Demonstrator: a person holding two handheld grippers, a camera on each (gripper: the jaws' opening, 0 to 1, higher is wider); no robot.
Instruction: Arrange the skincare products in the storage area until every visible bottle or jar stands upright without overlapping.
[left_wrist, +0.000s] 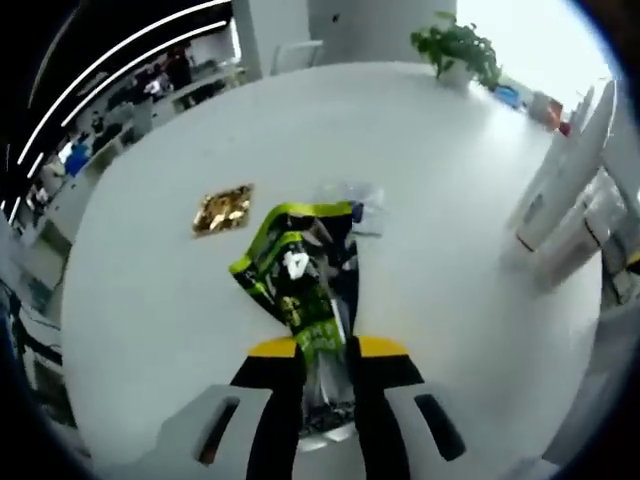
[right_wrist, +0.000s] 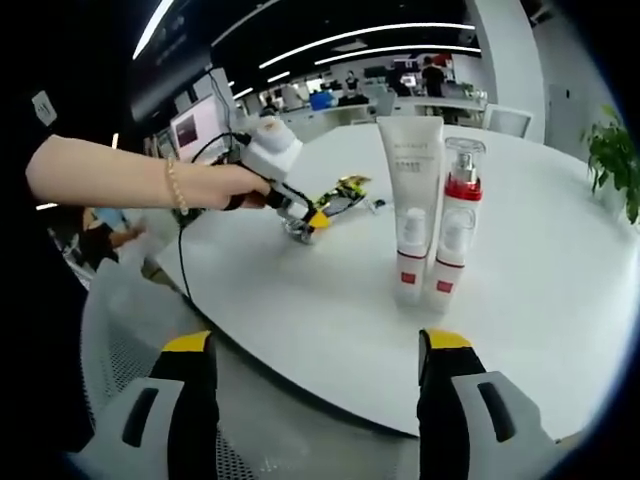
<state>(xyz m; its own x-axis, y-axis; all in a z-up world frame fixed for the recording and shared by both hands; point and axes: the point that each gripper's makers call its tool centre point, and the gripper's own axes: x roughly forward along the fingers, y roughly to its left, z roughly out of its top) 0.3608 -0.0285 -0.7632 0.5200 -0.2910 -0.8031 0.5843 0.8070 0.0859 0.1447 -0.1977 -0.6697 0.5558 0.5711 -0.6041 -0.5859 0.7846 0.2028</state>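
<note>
The left gripper had its fingers closed on the tail of a green snack wrapper, which lay stretched along the white counter. Just beyond it sat a clear scrap of plastic, and a gold foil packet lay beside it to the left.

The right gripper hung back past the counter's near edge, fingers spread wide and holding nothing.

The tall white tube and the red-collared pump bottle already stood upright, side by side and seemingly touching, so that part looked done. What remained, I judged, was clearing the wrappers.

The counter's middle lay open; the potted plant stood at its far rim.
</note>
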